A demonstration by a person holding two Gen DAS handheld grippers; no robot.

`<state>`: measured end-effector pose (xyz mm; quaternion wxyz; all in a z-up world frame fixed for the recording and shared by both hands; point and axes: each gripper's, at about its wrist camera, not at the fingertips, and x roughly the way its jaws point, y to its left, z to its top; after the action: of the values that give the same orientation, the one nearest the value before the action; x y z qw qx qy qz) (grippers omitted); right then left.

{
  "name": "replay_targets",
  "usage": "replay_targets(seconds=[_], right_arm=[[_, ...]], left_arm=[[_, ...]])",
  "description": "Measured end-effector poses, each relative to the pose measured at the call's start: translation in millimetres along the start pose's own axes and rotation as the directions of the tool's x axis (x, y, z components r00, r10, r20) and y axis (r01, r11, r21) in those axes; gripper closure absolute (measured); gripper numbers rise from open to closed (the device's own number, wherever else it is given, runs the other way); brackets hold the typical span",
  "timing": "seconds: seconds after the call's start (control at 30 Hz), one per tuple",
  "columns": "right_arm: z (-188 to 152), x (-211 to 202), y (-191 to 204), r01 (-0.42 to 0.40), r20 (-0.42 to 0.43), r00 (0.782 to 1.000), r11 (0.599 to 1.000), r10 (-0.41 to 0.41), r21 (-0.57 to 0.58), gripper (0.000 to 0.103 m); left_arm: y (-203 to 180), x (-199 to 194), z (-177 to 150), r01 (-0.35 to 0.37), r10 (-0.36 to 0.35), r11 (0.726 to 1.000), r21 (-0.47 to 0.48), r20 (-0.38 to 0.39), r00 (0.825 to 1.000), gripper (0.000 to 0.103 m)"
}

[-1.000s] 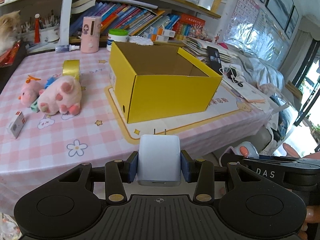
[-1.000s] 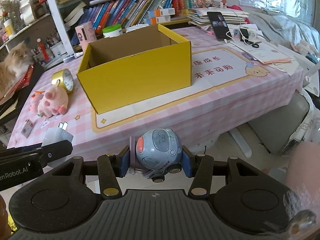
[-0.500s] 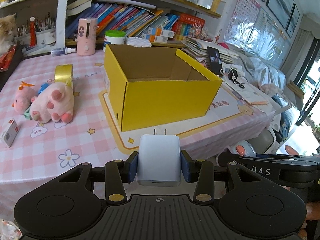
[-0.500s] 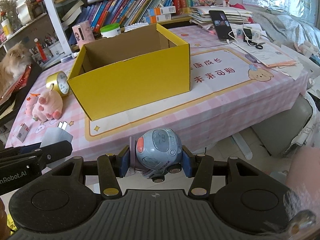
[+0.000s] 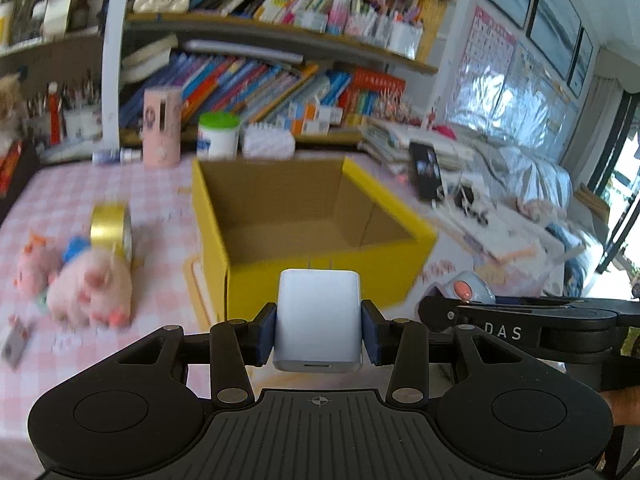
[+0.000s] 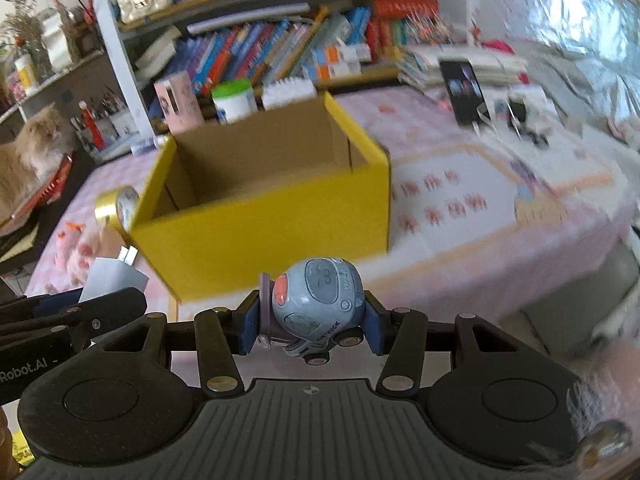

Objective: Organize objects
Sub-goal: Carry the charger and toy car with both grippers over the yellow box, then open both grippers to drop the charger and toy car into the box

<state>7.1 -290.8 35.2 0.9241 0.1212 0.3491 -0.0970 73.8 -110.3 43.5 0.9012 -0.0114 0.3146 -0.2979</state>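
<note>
Yellow box (image 5: 320, 280) blurred, left hand-held gripper (image 5: 318, 330) clamping white charger (image 5: 318, 320), right hand-held gripper (image 6: 310, 322) clamping seemingly toy truck (image 6: 316, 304)

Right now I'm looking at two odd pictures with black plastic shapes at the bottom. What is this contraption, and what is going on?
There is no robot here. A person holds a hand tool in each hand, each with two fingers and a wide-angle camera looking forward along them. The black shapes at the bottom are the tools themselves.

One picture comes from the left gripper, which is clamped on a white square plug-in charger. The other comes from the right gripper, clamped on a round blue-grey toy car.

Ahead of both is an open yellow cardboard box, empty as far as can be seen, on a pink checked tablecloth. Beside the box lie pink plush pigs and a roll of gold tape. Since the job is tidying, the held things probably go into the box.
</note>
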Motion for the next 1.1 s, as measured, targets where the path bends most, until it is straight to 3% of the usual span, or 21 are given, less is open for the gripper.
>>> replay_targets(seconds=[0.17, 0.33, 0.47, 0.6, 0.93, 1.1], right_arm=[[55, 10, -2, -0.052, 0.104, 0.993, 0.996, 0.059, -0.074, 0.055], [105, 41, -4, -0.105, 0.137, 0.982, 0.980, 0.129, -0.166, 0.055], [131, 82, 2, -0.139, 0.064, 0.985, 0.951, 0.162, -0.278, 0.055], [146, 127, 11, -0.185, -0.034, 0.982, 0.908, 0.186, -0.377, 0.055], [145, 212, 43, -0.307, -0.269, 0.946, 0.765, 0.180, -0.566, 0.055], [147, 239, 44, -0.356, -0.375, 0.912, 0.768, 0.163, -0.533, 0.055]], left_arm=[[-5, 22, 35, -0.022, 0.023, 1.000, -0.003, 0.060, 0.998, 0.061], [-8, 65, 59, -0.099, 0.099, 0.995, 0.001, 0.021, 0.995, 0.061], [-8, 100, 61, -0.160, 0.160, 0.987, 0.006, -0.056, 0.986, 0.061], [-7, 133, 58, -0.224, 0.228, 0.973, 0.049, -0.129, 0.965, 0.061], [-13, 172, 56, -0.307, 0.332, 0.941, 0.143, -0.206, 0.921, 0.061], [-15, 183, 54, -0.313, 0.343, 0.937, 0.156, -0.233, 0.910, 0.061]])
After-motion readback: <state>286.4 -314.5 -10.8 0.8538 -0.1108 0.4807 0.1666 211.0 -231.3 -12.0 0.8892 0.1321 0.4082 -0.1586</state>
